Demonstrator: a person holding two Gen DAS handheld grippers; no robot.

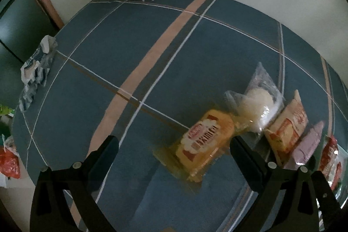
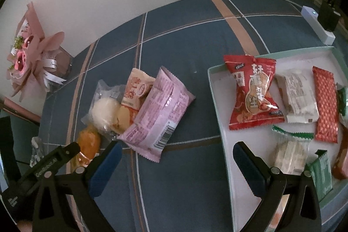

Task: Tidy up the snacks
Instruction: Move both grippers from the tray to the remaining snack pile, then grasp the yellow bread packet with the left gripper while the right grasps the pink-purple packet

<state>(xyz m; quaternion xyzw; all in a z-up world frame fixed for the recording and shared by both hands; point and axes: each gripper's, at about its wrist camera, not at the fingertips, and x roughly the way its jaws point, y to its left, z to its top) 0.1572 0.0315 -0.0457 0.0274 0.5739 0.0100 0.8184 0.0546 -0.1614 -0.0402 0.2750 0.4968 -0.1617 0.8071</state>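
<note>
My left gripper [image 1: 174, 145] is open, its jaws wide apart just above an orange snack packet [image 1: 204, 140] lying on the blue plaid tablecloth. Beside that packet lie a clear packet with a white ball [image 1: 258, 105], a beige-orange packet [image 1: 287, 125] and a pink packet [image 1: 306, 145]. My right gripper [image 2: 177, 151] is open and empty over the cloth, between the pink packet [image 2: 158, 110] and a pale green tray [image 2: 219, 114]. The tray holds a red peanut bag [image 2: 254, 92], a white packet [image 2: 300, 97], a red wafer bar [image 2: 326, 103] and green-edged packets [image 2: 291, 151].
A pink flower bouquet [image 2: 28, 58] stands at the table's far left by the wall. A crumpled blue-white wrapper [image 1: 37, 71] lies near the left table edge. A white box-shaped device [image 2: 317, 25] lies at the back right. The left gripper body [image 2: 47, 164] shows in the right view.
</note>
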